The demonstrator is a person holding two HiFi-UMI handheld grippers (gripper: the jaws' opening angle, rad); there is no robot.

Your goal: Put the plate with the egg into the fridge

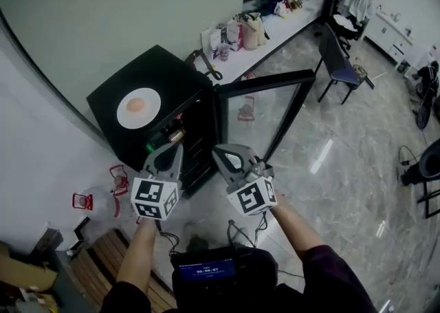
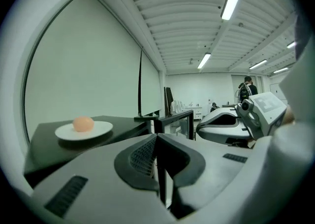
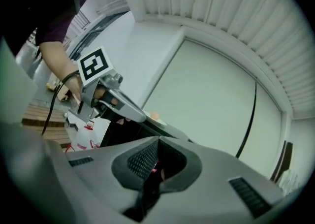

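Two tongs show in the head view, side by side: left tongs point(image 1: 172, 149) and right tongs point(image 1: 222, 152) point toward a black fridge point(image 1: 180, 78). Its glass door point(image 1: 275, 106) stands open beyond the right tongs. The plate point(image 1: 138, 108) with the egg point(image 1: 135, 104) sits on the fridge top, ahead and left of the left tongs.

Left gripper view: jaws closed together, empty. Plate point(image 2: 83, 130) and egg point(image 2: 83, 123) lie ahead to the left.

Right gripper view: jaws closed together, empty. The left tongs point(image 3: 114, 101) are at upper left.
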